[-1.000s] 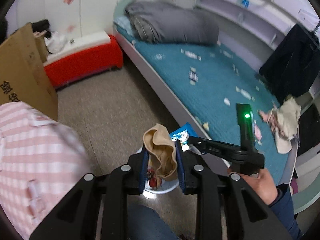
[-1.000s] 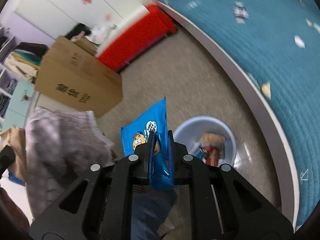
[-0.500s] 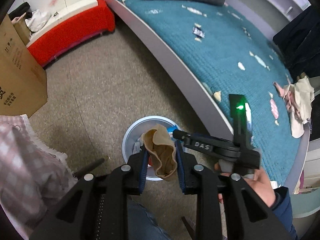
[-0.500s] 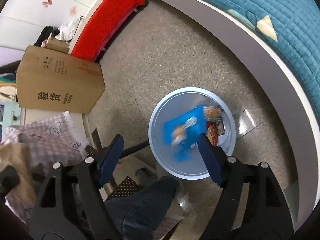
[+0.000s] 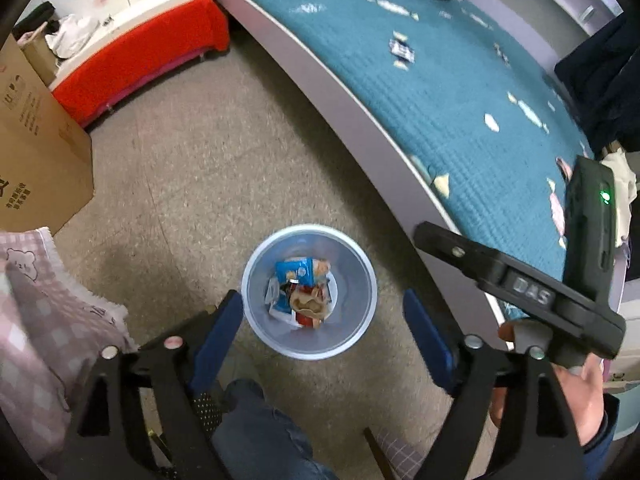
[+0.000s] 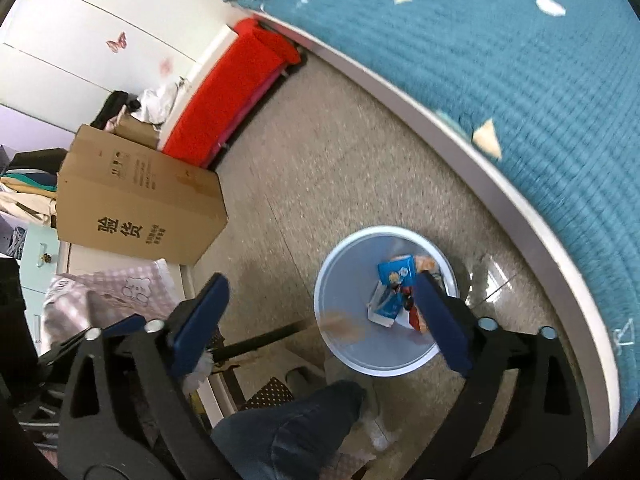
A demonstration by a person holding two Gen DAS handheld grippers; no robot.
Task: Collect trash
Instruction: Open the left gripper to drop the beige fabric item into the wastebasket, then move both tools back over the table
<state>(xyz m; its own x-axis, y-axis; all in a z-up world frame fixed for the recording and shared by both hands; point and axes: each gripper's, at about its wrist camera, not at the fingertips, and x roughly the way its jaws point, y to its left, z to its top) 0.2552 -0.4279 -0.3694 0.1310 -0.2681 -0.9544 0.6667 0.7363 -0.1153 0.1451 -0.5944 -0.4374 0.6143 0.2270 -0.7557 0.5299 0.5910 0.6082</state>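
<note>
A pale blue round bin (image 5: pixel 256 276) stands on the floor beside the bed; it also shows in the right wrist view (image 6: pixel 340 344). Inside lie a blue snack packet (image 5: pixel 294 272), a tan crumpled scrap (image 5: pixel 306 303) and other wrappers. In the right wrist view the blue packet (image 6: pixel 396 274) lies in the bin and a blurred tan scrap (image 6: pixel 340 326) is at its near wall. My left gripper (image 5: pixel 322 328) is open and empty above the bin. My right gripper (image 6: pixel 320 316) is open and empty over the bin, and shows at the right in the left wrist view (image 5: pixel 520 280).
A teal bed (image 5: pixel 460 92) with several scattered scraps runs along the right. A cardboard box (image 6: pixel 132 208) and a red bench (image 5: pixel 132 52) stand at the left. A pink checked cloth (image 5: pixel 44 320) and the person's jeans leg (image 5: pixel 260 432) are near the bin.
My left gripper opened and the tan scrap dropped into the bin. The blue packet, released by the right gripper earlier, now lies in the bin. Both grippers stay over the bin.
</note>
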